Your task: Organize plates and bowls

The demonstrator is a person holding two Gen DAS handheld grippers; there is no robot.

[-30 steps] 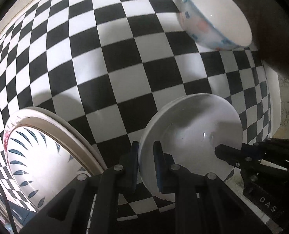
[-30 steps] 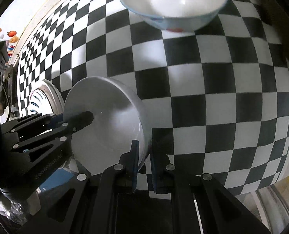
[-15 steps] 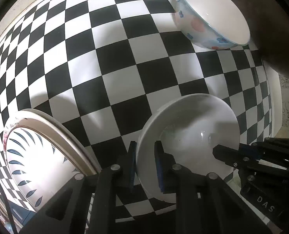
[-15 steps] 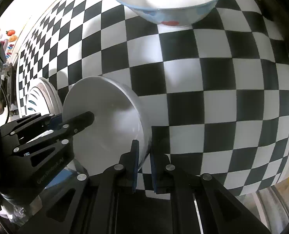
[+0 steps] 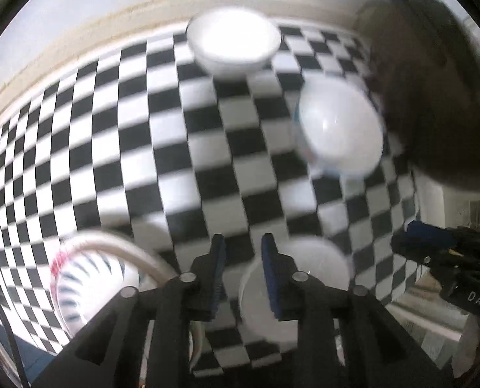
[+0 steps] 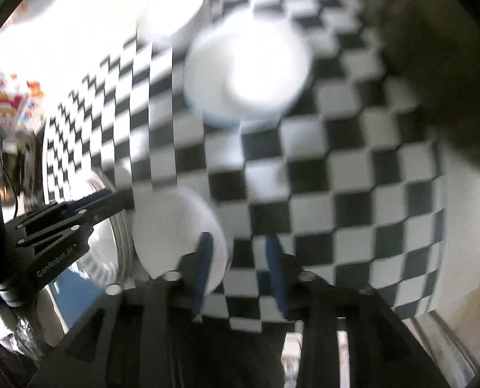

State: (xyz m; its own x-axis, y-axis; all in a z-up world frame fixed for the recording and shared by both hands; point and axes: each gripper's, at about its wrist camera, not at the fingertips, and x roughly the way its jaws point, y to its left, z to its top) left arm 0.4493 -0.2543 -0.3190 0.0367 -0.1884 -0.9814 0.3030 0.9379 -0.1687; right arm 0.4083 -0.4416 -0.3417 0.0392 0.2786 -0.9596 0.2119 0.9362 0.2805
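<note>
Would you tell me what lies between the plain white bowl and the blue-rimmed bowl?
Only bare checkered cloth lies between white bowl and blue-rimmed bowl, in the left wrist view.

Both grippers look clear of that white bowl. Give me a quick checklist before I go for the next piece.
1. Left gripper released: ok. Its fingers have just been opening and pinch nothing.
2. Right gripper released: ok. Its fingers have just been opening, pads off the rim.
3. White bowl set down: ok. It rests on the checkered cloth, apart from the striped plate.
4. Blue-rimmed bowl reachable: ok. It stands alone, nothing over it.
5. Bowl tilt or rocking: cannot tell.
6. Views sharp enough to aim: not ok. Both wrist views are motion-blurred.
</note>
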